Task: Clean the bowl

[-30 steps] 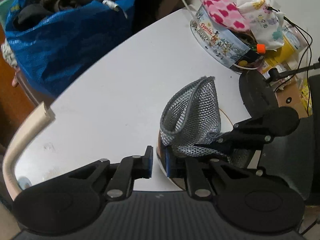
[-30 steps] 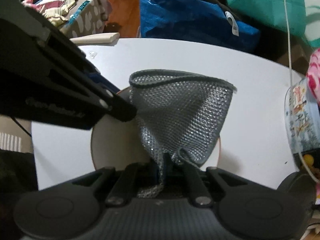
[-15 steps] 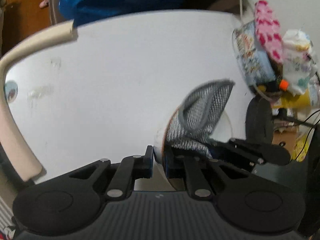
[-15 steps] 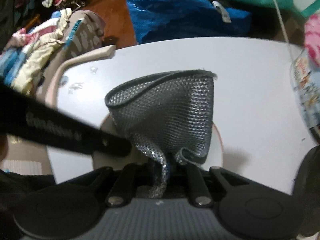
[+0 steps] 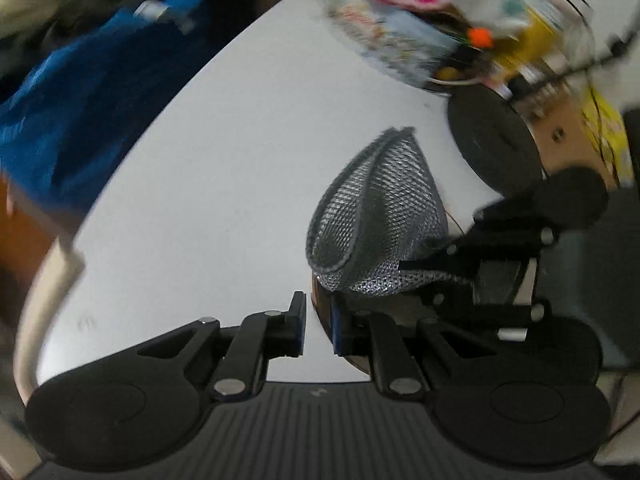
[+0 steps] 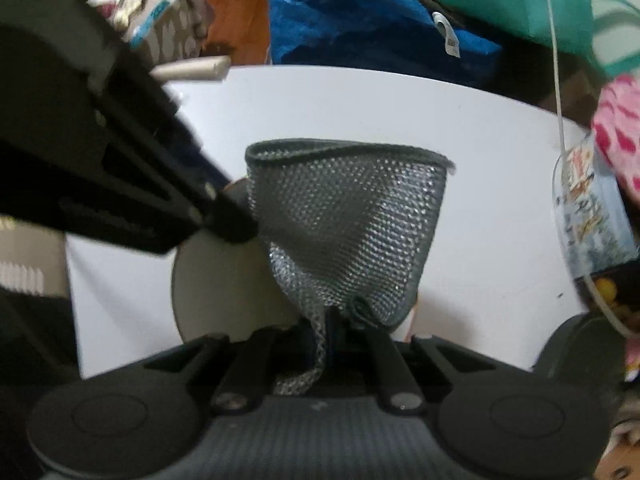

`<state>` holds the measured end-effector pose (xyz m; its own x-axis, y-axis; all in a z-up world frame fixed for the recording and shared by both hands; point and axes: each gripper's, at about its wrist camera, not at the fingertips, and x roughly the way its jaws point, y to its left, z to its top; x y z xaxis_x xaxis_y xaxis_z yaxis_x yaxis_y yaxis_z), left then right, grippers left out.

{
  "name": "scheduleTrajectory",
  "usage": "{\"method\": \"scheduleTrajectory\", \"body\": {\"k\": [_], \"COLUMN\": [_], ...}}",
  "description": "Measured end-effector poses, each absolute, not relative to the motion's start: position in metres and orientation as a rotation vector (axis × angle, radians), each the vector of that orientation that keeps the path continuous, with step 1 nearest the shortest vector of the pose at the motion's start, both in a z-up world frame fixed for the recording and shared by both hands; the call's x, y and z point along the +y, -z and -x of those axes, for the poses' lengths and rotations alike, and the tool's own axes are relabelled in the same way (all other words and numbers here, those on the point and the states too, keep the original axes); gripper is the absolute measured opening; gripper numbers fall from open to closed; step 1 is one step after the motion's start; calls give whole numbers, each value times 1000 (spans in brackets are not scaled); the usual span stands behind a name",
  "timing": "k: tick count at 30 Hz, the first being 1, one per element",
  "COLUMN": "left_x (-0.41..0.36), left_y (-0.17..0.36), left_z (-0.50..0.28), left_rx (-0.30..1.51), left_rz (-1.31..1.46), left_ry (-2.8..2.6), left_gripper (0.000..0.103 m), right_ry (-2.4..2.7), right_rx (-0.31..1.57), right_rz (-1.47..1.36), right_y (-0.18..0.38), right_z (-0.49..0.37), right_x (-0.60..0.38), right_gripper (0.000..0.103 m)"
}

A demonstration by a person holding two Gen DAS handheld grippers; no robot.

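White surface (image 6: 480,152), ringed by a blue bag (image 6: 360,20) and a biscuit tin (image 6: 592,216): the right tool (image 6: 336,328) pinches a silver mesh scrubbing cloth (image 6: 348,232) over the bowl (image 6: 216,280), whose rim sits between the narrowly parted fingers of the left tool (image 5: 318,322).

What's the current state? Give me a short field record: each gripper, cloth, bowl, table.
left gripper: shut on the bowl rim
right gripper: shut on the mesh cloth
mesh cloth: silver-grey, bunched, standing up over the bowl
bowl: on the table, mostly hidden by the cloth
table: white, clutter at its far edge
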<state>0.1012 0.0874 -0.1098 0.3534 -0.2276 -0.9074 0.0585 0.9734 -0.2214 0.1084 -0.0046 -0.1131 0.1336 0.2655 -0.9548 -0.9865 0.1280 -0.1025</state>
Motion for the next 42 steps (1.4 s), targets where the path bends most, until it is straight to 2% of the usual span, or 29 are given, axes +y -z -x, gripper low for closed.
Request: {"method": "scheduleTrajectory", "body": {"k": [3, 9, 14, 18, 26, 32, 36, 42], "left_x": [91, 104, 108, 103, 63, 65, 77, 96], "left_y": [113, 125, 138, 139, 113, 112, 110, 125], "left_z": [-96, -80, -61, -61, -87, -104, -93, -74], "left_rx": [1198, 1217, 1279, 1319, 1288, 1296, 1257, 1252], "left_rz": [281, 638, 885, 844, 245, 144, 217, 644], "left_ry": [113, -83, -178, -142, 64, 210, 183, -42], "left_gripper": [10, 8, 8, 9, 10, 10, 10, 7], "right_ry": [-1153, -1076, -1021, -1030, -1111, -1182, -1161, -1040], "right_rx": [969, 1165, 1210, 1209, 1029, 951, 977, 1133], "right_rz": [977, 722, 597, 590, 841, 1007, 955, 743], "right_y": [114, 118, 116, 114, 103, 108, 108, 112], "right_z": [-110, -121, -123, -119, -109, -106, -116, -121], "right_x": [-6, -12, -19, -22, -19, -14, -16, -22], "right_gripper": [4, 4, 7, 6, 5, 5, 3, 4]}}
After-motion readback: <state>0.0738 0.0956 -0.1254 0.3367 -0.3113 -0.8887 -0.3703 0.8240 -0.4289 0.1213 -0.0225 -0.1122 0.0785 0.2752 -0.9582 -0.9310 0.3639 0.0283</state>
